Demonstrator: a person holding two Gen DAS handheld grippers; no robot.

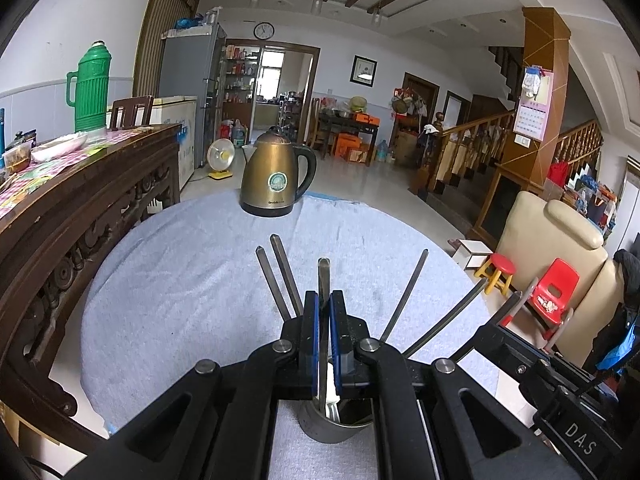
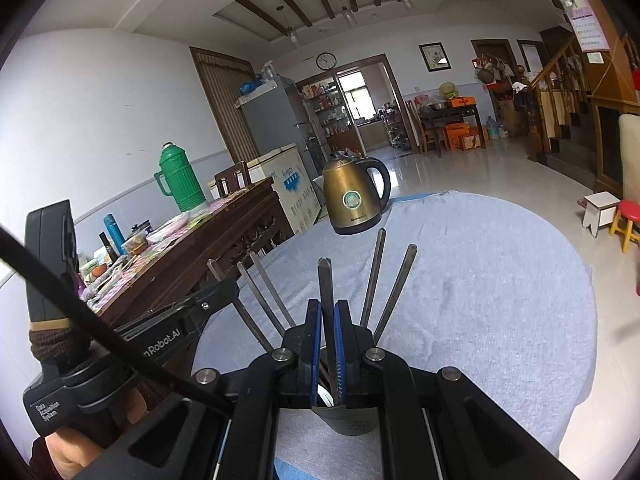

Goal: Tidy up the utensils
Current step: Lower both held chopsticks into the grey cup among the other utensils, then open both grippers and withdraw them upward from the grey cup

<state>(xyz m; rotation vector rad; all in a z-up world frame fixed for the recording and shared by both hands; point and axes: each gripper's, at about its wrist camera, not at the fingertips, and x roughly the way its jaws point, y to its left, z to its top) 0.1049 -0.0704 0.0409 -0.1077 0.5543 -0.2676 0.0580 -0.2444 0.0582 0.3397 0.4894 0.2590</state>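
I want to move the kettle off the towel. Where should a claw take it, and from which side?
Take the kettle by its black loop handle, probably coming from the handle side: the body looks too wide and smooth for the claw, while the handle stands clear of it.

Each black plastic hand-held gripper (image 1: 324, 312) (image 2: 327, 320) has blue-padded fingers (image 2: 316, 332), round silver pivot screws and white lettering; a dark knitted cuff (image 2: 56, 344) shows.

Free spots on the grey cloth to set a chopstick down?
Bare cloth between kettle and cup, and out to the cloth's right edge. Crowded at the cup: chopsticks fan out, left gripper and right gripper each shut on one.
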